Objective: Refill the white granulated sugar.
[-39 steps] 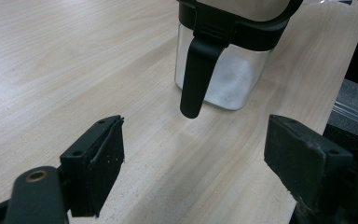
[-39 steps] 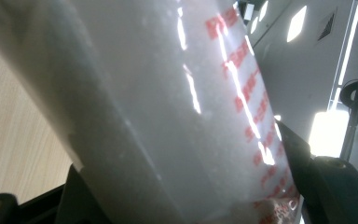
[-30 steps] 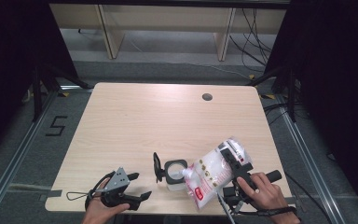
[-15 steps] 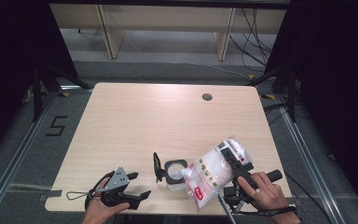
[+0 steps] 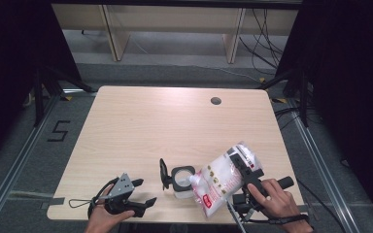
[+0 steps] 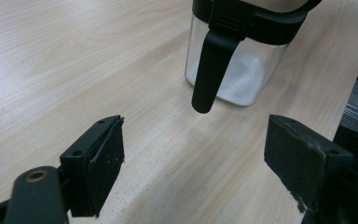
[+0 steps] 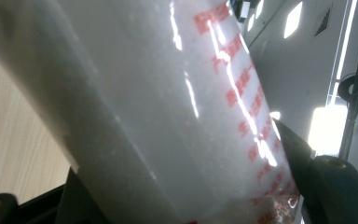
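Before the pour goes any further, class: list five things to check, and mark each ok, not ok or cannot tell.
1. Right tool clamped on the bag: ok, its black pads sit on both sides.
2. Bag's spout tipped over the jar: ok.
3. Jar lid swung open, mouth free: ok.
4. Jar upright on the table: ok, some white grains already inside.
5. Left tool steadying the jar: not ok, it is open and apart from the jar.
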`<state>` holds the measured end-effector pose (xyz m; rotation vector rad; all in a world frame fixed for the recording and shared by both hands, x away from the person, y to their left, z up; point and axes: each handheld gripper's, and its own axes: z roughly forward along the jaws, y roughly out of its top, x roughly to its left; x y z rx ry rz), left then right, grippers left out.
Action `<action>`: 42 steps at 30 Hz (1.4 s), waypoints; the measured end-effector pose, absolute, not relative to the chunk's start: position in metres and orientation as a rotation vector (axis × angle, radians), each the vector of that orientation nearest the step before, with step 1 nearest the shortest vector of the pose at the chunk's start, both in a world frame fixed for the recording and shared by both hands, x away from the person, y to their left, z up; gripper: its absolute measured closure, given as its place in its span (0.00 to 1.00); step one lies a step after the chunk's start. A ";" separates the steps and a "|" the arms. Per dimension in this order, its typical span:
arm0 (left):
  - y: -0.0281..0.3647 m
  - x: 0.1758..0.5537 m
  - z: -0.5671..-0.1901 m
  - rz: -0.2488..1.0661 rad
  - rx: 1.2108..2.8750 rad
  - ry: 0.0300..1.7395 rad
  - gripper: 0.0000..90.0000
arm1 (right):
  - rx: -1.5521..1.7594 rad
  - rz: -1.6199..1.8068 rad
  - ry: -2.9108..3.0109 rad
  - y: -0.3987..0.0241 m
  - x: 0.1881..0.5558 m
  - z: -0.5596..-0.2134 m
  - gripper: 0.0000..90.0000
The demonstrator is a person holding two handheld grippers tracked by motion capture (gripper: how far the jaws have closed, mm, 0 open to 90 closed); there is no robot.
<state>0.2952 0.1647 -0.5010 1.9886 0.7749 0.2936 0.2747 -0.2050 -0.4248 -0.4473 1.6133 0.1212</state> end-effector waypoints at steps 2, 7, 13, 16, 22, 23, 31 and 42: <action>0.165 0.295 -0.501 0.297 1.989 0.774 0.22 | -0.413 0.112 1.638 -0.205 0.273 -0.426 0.45; 0.166 0.296 -0.500 0.309 2.001 0.755 0.22 | -0.414 0.109 1.630 -0.205 0.273 -0.424 0.45; 0.164 0.296 -0.501 0.293 1.982 0.782 0.22 | -0.405 0.132 1.632 -0.207 0.273 -0.424 0.45; 0.166 0.297 -0.500 0.314 1.996 0.763 0.21 | -0.408 0.131 1.631 -0.207 0.273 -0.424 0.46; 0.163 0.296 -0.500 0.294 1.975 0.794 0.22 | -0.429 0.121 1.620 -0.207 0.273 -0.422 0.45; 0.163 0.297 -0.500 0.298 1.983 0.789 0.22 | -0.425 0.120 1.622 -0.208 0.273 -0.422 0.45; 0.163 0.297 -0.500 0.304 1.997 0.759 0.22 | -0.406 0.133 1.640 -0.209 0.274 -0.425 0.46; 0.166 0.295 -0.499 0.315 2.003 0.753 0.22 | -0.436 0.110 1.616 -0.207 0.273 -0.421 0.46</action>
